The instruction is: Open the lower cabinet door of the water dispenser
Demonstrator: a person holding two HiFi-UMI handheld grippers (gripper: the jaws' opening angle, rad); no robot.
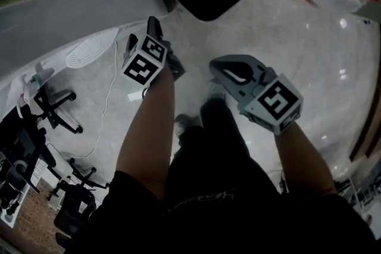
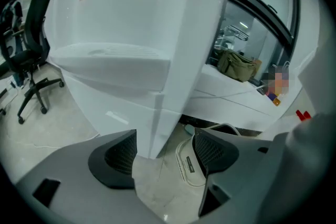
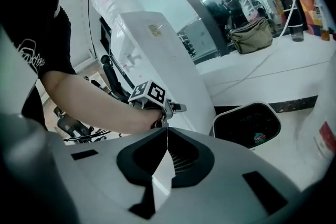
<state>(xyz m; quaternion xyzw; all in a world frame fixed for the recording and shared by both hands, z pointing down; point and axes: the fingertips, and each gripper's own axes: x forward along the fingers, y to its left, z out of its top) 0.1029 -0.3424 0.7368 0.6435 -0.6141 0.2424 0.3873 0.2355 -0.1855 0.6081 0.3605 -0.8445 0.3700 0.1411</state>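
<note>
The left gripper (image 2: pixel 164 150) held its fingers wide, facing the dispenser's (image 2: pixel 126 29) corner; the right gripper (image 3: pixel 167 139) had its fingers closed together, empty.

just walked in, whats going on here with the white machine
A person stands at a white water dispenser with a tool in each hand. The left tool is wide open and aimed at the front corner of the lower cabinet door, but its pads grip nothing. The right tool is shut and empty, held off to the side. The door looks closed, so the opening has not begun.
</note>
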